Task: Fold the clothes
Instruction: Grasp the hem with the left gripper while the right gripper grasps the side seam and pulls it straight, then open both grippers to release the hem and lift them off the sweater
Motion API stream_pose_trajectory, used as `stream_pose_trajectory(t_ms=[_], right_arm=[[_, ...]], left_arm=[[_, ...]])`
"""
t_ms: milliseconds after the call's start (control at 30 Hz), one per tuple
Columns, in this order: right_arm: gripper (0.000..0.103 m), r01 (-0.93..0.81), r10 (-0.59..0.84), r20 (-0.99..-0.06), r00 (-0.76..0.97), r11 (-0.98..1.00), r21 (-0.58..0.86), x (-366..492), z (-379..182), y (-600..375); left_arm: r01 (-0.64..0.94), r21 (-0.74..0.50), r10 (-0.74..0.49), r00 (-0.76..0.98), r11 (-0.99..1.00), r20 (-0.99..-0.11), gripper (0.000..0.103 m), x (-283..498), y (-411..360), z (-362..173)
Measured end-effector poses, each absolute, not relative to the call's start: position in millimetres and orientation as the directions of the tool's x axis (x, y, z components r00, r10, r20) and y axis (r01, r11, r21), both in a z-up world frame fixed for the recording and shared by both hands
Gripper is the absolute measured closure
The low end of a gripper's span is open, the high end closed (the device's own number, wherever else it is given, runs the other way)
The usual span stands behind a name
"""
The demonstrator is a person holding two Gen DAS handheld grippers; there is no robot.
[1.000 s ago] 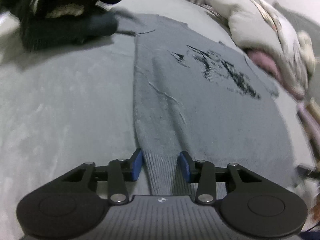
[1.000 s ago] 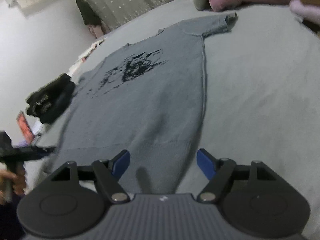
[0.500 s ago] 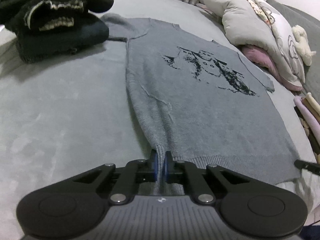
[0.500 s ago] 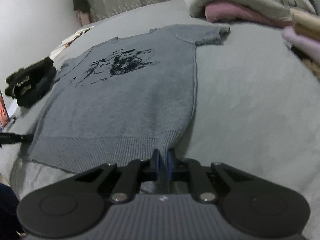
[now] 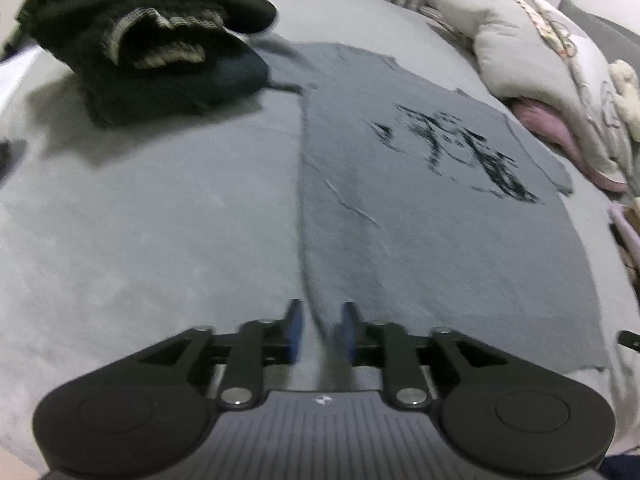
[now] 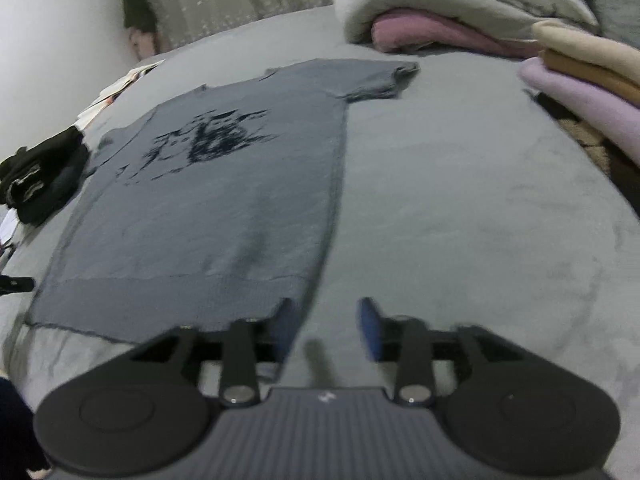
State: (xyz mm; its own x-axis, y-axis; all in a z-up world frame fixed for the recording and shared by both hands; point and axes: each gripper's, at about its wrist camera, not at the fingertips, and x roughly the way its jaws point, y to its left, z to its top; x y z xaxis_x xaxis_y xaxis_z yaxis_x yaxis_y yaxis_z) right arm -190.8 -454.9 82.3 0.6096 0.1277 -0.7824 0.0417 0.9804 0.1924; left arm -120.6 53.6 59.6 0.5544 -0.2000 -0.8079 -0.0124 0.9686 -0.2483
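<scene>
Both the left gripper (image 5: 319, 330) and right gripper (image 6: 325, 328) are hovering spread at the grey sweater's (image 6: 224, 208) hem corners, needing even, level pinches.

My views are dim and soft with motion blur. Fisheye bends the edges; corners go black. Faint shadows fall toward 6 o'clock.

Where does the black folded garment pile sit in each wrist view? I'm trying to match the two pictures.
Left wrist: black folded garment pile at upper left, touching the grey T-shirt's sleeve.
Right wrist: the pile at the left edge, mid-height.
Shared landmark: the black print on the shirt's chest.
</scene>
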Motion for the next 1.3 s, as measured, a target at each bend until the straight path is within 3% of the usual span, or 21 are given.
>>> stream_pose_trajectory(t_ms=[33, 67, 100, 200, 367, 667, 767, 867, 1033, 1300], right_arm=[[0.039, 0.048, 0.121, -0.78, 0.614, 0.981, 0.19, -190, 83, -457], [0.031, 0.053, 0.117, -0.778, 0.617, 0.98, 0.189, -189, 84, -458], [0.016, 0.057, 0.111, -0.775, 0.622, 0.981, 0.187, -187, 85, -458], [0.0, 0.04, 0.098, -0.759, 0.644, 0.986, 0.161, -177, 91, -452], [0.0, 0.027, 0.068, -0.744, 0.665, 0.993, 0.115, -142, 99, -435], [0.0, 0.119, 0.005, -0.693, 0.721, 0.984, 0.13, -81, 103, -446], [0.0, 0.187, -0.019, -0.684, 0.729, 0.967, 0.173, -65, 94, -457], [0.0, 0.233, -0.026, -0.716, 0.697, 0.953, 0.193, -49, 74, -467], [0.0, 0.294, -0.044, -0.728, 0.684, 0.93, 0.221, -38, 39, -474], [0.0, 0.24, -0.157, -0.675, 0.721, 0.97, 0.031, -39, 22, -450]], left_arm=[[-0.02, -0.239, -0.187, 0.562, 0.971, -0.806, 0.059, -120, 54, 61], [-0.017, -0.238, -0.187, 0.566, 0.971, -0.803, 0.057, -118, 54, 62], [-0.01, -0.237, -0.188, 0.573, 0.971, -0.797, 0.057, -115, 54, 65], [0.009, -0.226, -0.189, 0.583, 0.974, -0.79, 0.052, -101, 44, 71], [0.042, -0.179, -0.167, 0.605, 0.983, -0.779, 0.027, -77, 21, 78], [0.097, -0.072, -0.118, 0.676, 0.993, -0.727, 0.005, -30, -14, 67], [0.082, -0.019, -0.071, 0.69, 0.996, -0.72, 0.004, -21, -13, 46], [0.038, -0.076, -0.083, 0.619, 0.996, -0.781, 0.004, -7, -1, 27], [0.003, -0.106, -0.084, 0.637, 0.994, -0.766, 0.003, 1, 4, 24], [0.022, -0.091, -0.084, 0.643, 0.996, -0.761, 0.0, 4, 2, 10]])
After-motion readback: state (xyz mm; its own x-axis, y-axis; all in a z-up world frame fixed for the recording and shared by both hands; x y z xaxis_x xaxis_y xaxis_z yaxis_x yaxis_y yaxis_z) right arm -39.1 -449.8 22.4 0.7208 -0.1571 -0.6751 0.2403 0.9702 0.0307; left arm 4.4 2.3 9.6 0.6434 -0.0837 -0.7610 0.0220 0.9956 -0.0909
